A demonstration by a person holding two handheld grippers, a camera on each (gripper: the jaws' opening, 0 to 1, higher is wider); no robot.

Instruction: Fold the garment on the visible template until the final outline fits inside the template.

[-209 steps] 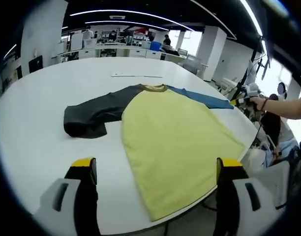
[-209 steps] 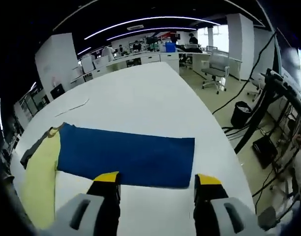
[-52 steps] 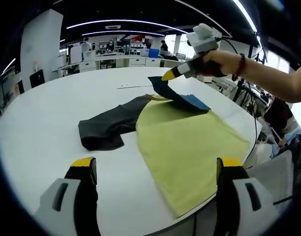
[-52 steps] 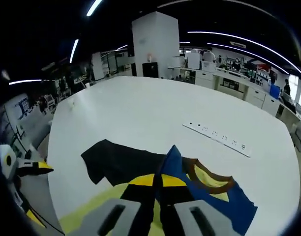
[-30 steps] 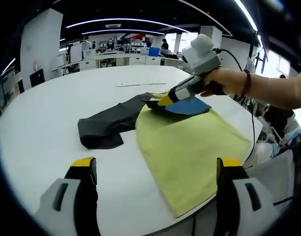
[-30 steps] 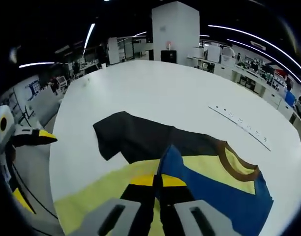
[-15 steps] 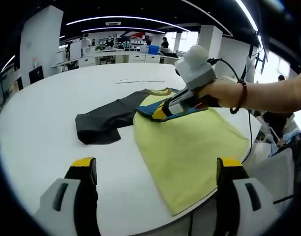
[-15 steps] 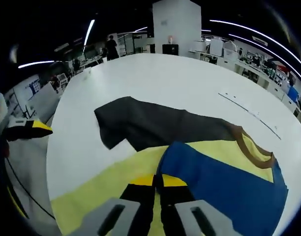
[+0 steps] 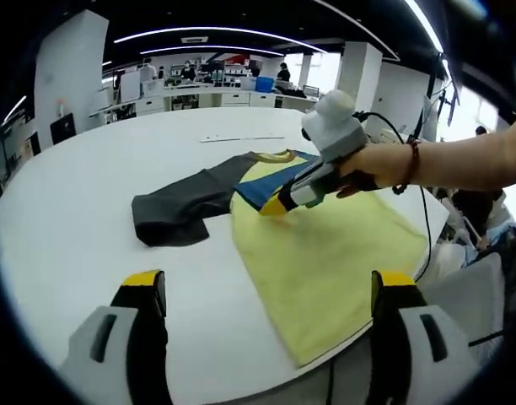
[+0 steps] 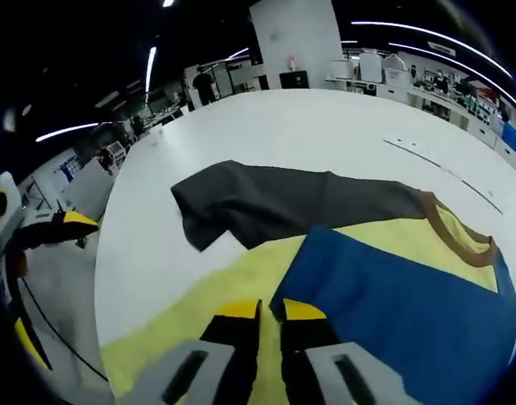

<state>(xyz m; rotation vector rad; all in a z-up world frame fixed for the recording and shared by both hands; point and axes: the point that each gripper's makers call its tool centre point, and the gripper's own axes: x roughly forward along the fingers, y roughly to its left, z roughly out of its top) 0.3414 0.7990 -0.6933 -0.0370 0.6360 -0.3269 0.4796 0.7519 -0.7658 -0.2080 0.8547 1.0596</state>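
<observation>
The blue sleeve point(image 10: 401, 304) is laid over the yellow body point(image 9: 334, 253); the dark sleeve point(image 9: 178, 211) is left unfolded. The right hand-held gripper point(image 10: 269, 310) is slightly parted, empty; the left hand-held gripper point(image 9: 266, 283) is wide, empty.

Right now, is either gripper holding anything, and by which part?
The left gripper holds nothing; its fingers are wide apart. The right gripper sits at a corner of the blue sleeve, fingers narrowly parted; whether it pinches that corner cannot be told.

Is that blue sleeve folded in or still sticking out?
Folded in: the blue sleeve lies flat over the yellow shirt body, unlike the dark sleeve spread out.
</observation>
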